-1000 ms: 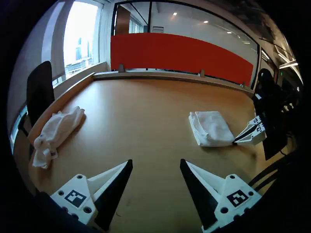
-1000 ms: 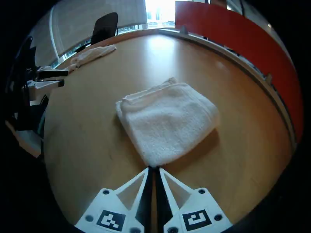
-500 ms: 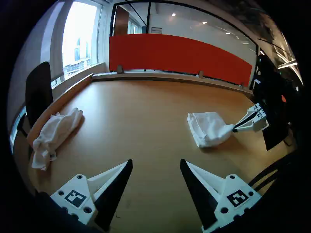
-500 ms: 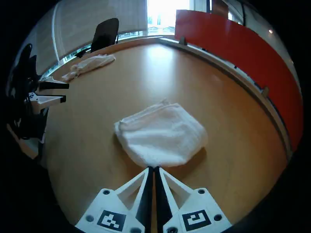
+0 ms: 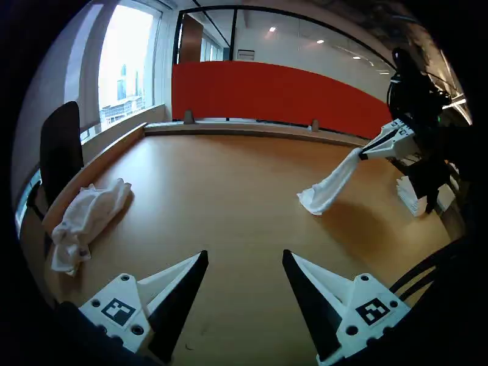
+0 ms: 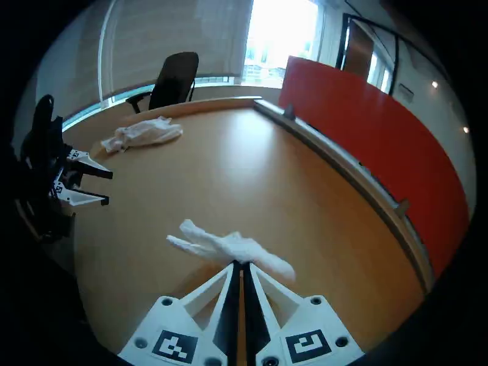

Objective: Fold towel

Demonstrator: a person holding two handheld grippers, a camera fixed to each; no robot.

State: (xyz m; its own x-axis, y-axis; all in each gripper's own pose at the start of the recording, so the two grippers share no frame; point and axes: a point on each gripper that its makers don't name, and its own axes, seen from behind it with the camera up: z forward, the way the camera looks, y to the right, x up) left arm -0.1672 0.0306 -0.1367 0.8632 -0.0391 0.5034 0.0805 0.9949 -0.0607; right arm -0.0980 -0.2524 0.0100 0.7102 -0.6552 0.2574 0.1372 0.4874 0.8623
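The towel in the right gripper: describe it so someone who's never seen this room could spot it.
Start at the wooden table running up to the red partition. On its right in the left gripper view, a white towel hangs from the shut right gripper, drooping toward the tabletop. The other white towel lies crumpled near the black chair.

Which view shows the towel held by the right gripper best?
The left gripper view: the towel shows side-on, hanging full length from the right gripper toward the table. The right gripper view sees the towel foreshortened, bunched just past its own shut fingers.
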